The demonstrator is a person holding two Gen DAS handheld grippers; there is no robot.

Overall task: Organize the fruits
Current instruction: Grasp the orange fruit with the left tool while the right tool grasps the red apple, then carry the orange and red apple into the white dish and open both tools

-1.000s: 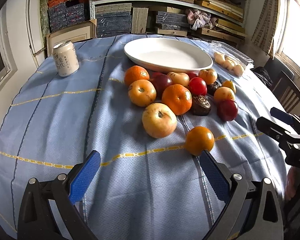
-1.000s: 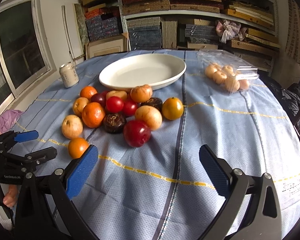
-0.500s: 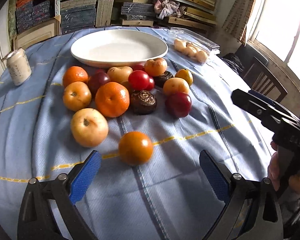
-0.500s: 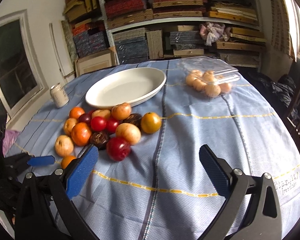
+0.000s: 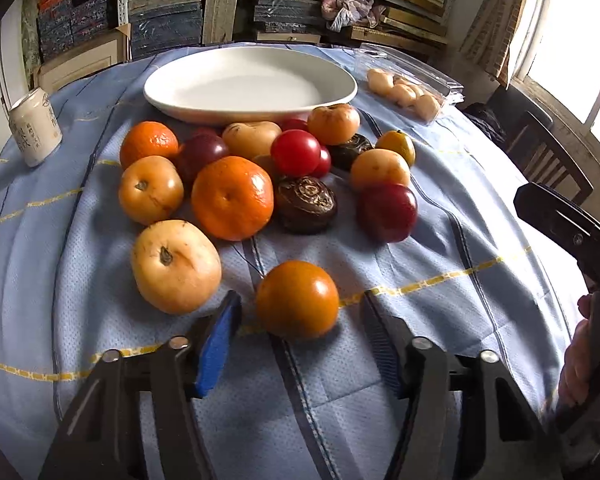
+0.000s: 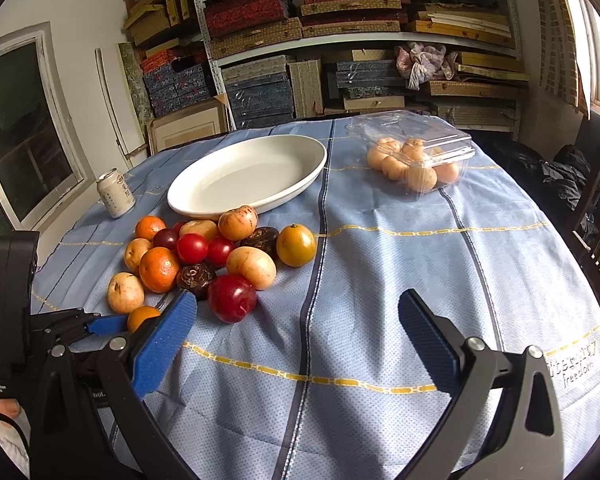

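on the blue-clothed desk [image 5: 480, 208], the left hand-held gripper [image 5: 300, 316] is closing its jaws around a lone orange fruit [image 5: 297, 299] that sits at the near edge of the pile, apart from the rest; the fruit is between the pads but a gap shows on either side, so nothing is pinched yet. the right hand-held gripper [image 6: 298, 322] hangs spread wide over bare cloth, holding nothing.

the fruit looks smooth, glossy and round, so it is likely light but slippery and apt to roll; its skin may bruise under a hard squeeze. the sound place to take it is across its widest middle, pads level on opposite sides, with gentle pressure.

left to right in the left wrist view: a can [image 5: 35, 127], the heaped fruit, the empty white dish [image 5: 252, 114] behind it, a clear box [image 5: 410, 80] of pale fruit, then the other tool's dark body at the edge. this view alone shows the pad gaps. the right wrist view shows what it cannot: the left tool from the side, with the fruit mostly hidden behind a blue pad, and the wide open cloth to the right.
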